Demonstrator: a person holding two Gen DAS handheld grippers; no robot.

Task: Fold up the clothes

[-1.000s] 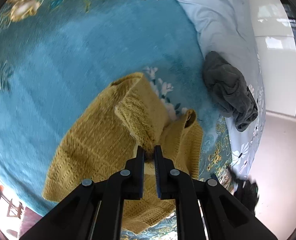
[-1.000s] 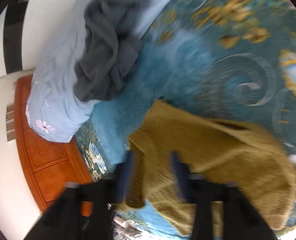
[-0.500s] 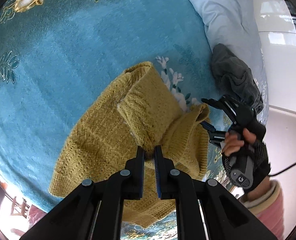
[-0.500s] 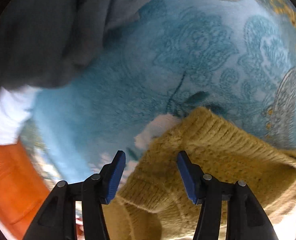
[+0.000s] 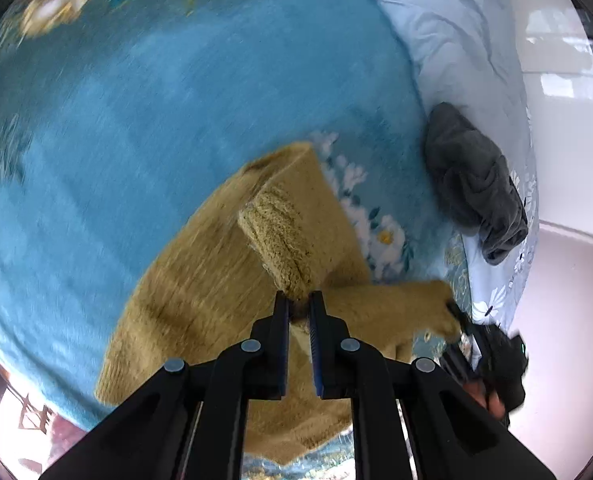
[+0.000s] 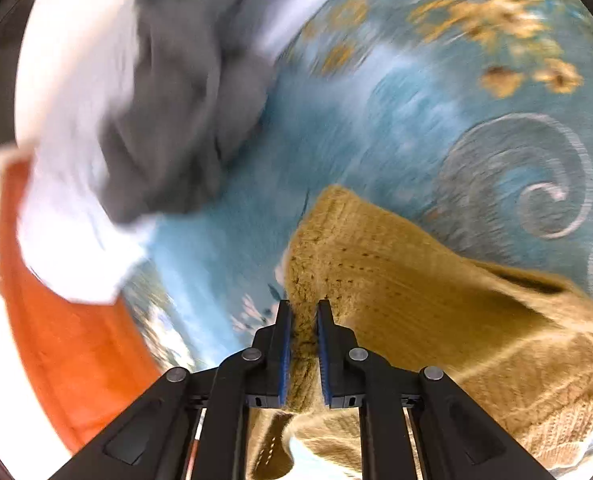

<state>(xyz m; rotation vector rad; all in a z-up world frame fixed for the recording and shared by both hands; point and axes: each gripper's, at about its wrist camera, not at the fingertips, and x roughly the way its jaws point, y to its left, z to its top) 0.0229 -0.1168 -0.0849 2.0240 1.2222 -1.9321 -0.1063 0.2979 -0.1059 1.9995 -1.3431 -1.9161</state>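
both tongs, left (image 5: 298, 300) and right (image 6: 304, 312), clamp the yellow sweater (image 5: 200, 292); seemingly no labels.

A mustard-yellow, chunky knitted sweater (image 5: 216, 304) is spread, partly bunched, on the bed. A thick ribbed fold is lifted and pinched at the tips of the left gripper (image 5: 298, 300). Another ribbed edge (image 6: 308, 280) is clamped between the pads of the right gripper (image 6: 304, 312), the remainder draped rightwards beyond them.
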